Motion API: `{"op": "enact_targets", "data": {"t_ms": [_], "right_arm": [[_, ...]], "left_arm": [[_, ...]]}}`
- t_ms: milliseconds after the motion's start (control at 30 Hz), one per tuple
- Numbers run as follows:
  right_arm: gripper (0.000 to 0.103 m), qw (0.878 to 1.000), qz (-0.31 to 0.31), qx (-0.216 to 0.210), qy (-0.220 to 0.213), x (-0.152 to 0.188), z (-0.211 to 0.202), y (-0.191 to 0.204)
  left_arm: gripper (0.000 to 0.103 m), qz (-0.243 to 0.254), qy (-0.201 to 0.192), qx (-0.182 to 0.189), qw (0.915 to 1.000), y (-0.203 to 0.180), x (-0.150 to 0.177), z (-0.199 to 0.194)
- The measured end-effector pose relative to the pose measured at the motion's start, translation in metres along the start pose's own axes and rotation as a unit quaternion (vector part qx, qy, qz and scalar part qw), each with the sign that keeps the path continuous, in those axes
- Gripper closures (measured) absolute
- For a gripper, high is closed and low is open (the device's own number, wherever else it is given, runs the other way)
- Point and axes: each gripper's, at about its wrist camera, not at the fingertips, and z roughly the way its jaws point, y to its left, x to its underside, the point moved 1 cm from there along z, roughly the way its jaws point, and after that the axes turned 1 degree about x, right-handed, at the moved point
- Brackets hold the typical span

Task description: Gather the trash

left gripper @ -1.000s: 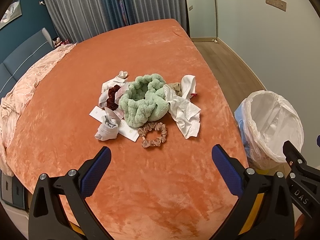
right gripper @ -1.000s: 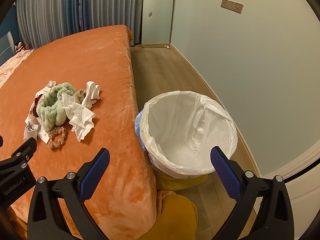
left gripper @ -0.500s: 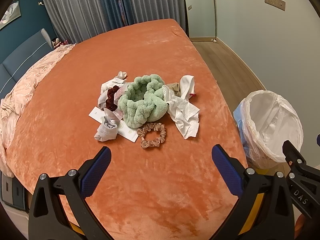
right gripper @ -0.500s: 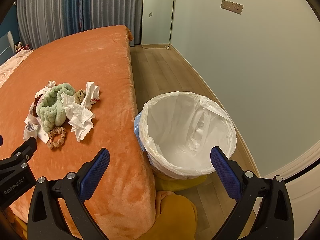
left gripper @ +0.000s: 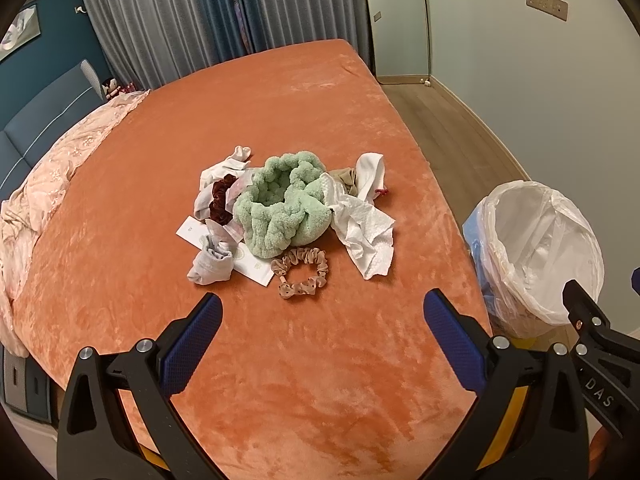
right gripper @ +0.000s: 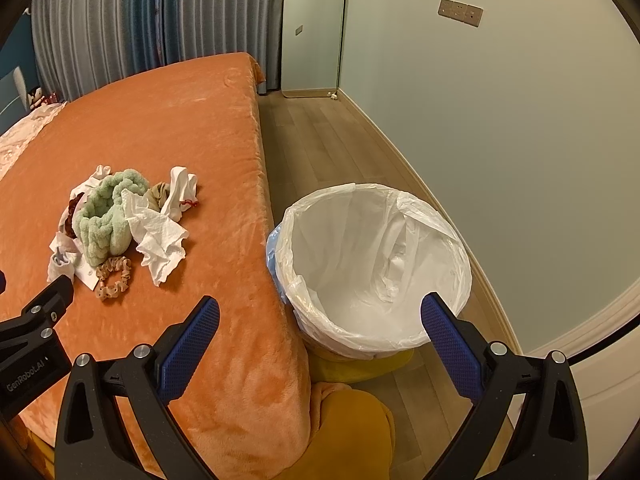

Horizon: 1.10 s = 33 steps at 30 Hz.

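Note:
A small heap lies mid-bed on the orange blanket: a crumpled white tissue (left gripper: pixel 366 232) (right gripper: pixel 160 240), a fluffy green headband (left gripper: pixel 284 208) (right gripper: pixel 108 220), a beige scrunchie (left gripper: pixel 302 268) (right gripper: pixel 114 278), a dark red scrunchie (left gripper: pixel 220 200), a flat white paper packet (left gripper: pixel 248 264), grey and white socks (left gripper: pixel 210 264). A bin lined with a white bag (left gripper: pixel 536 248) (right gripper: pixel 372 264) stands on the floor beside the bed. My left gripper (left gripper: pixel 322 340) hovers open above the blanket, short of the heap. My right gripper (right gripper: pixel 320 336) is open over the bin's near rim, holding nothing.
The bed's right edge (right gripper: pixel 264 208) drops to a wooden floor (right gripper: pixel 320 144) with a pale wall behind. A pink quilt (left gripper: pixel 48 184) bunches at the left by the blue headboard. Yellow cloth (right gripper: pixel 352 420) lies on the floor under my right gripper. Grey curtains hang at the back.
The left wrist view has crept slightly back and up from the heap; the right gripper has hardly moved. Both stay open and nothing on the bed has shifted.

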Motion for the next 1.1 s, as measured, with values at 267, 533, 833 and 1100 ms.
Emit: {"op": "enact_targets", "data": {"t_ms": [267,533,833,1100], "right_arm": [[0.007,1.000,0.000,0.001,-0.001,0.0010,-0.0001,-0.0002],[0.007,1.000,0.002,0.000,-0.001,0.0001,0.0000,-0.0022],[0.007,1.000,0.002,0.001,-0.001,-0.0014,0.0009,-0.0029],[0.007,1.000,0.009,0.002,-0.002,-0.0031,0.0009,-0.0086]], "left_arm": [[0.007,0.001,0.000,0.001,1.0000,-0.0010,-0.0001,-0.0009],[0.007,0.002,0.001,0.002,1.0000,-0.0019,-0.0001,-0.0013],[0.007,0.005,0.002,0.006,1.0000,-0.0051,-0.0012,-0.0004],[0.007,0.007,0.000,0.012,0.9999,-0.0082,-0.0039,-0.0003]]}}
